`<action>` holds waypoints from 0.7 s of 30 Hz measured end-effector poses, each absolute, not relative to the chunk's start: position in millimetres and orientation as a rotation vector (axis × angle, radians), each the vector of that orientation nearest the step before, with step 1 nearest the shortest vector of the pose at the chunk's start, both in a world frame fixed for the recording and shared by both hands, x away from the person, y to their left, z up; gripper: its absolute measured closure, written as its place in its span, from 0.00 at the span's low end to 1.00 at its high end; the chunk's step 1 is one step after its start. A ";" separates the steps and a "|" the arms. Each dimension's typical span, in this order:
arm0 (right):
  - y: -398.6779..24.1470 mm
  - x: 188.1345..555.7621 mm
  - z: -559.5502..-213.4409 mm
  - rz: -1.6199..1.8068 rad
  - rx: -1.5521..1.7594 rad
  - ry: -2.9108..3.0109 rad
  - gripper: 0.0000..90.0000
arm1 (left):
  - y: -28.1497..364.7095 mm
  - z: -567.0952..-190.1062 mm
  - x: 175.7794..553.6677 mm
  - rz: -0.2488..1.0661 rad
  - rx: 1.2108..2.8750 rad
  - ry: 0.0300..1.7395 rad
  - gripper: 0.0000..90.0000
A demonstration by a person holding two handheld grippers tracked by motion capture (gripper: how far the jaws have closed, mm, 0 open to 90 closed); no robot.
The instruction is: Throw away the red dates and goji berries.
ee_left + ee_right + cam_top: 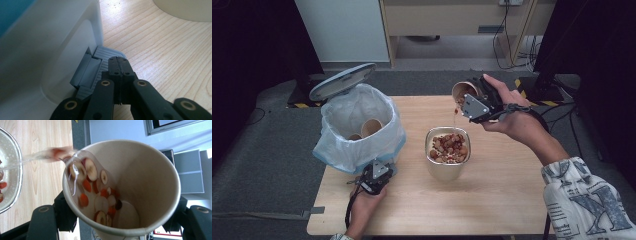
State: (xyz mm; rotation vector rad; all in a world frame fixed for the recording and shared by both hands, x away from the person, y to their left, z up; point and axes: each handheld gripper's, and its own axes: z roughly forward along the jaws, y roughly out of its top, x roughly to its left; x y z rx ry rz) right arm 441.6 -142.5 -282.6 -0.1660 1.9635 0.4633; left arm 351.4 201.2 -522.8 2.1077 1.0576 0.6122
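Observation:
My right gripper [473, 101] is shut on a paper cup [461, 91] and holds it tipped over a metal strainer bowl [445, 171] at the table's middle. A thin stream of liquid with fruit pieces [455, 114] falls from the cup into the strainer, which holds several reddish pieces. In the right gripper view the paper cup [140, 177] sits between the black jaws, with wet fruit slices [96, 192] sliding to its lip, and the strainer rim [17, 165] lies at the left. My left gripper [379, 171], its jaws shut and empty [118, 63], presses on the grey pedal [106, 53] of a bin.
The white bin [339, 150], lined with a plastic bag, stands on the table's left with its lid [342, 80] raised; two paper cups [371, 126] lie inside. Bare wood [492, 195] spreads in front of the strainer. The bin's wall [50, 50] is close on my left gripper's left.

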 end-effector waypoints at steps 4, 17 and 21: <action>-142.6 441.8 -282.4 0.466 -0.166 1.964 0.33 | 201.4 -522.7 351.5 0.611 2.107 1.058 0.99; -144.3 441.8 -276.6 0.468 -0.169 1.951 0.33 | 201.2 -522.8 351.5 0.612 2.107 1.058 0.99; -144.4 441.5 -273.2 0.450 -0.175 1.943 0.33 | 201.2 -522.8 351.5 0.612 2.108 1.058 0.99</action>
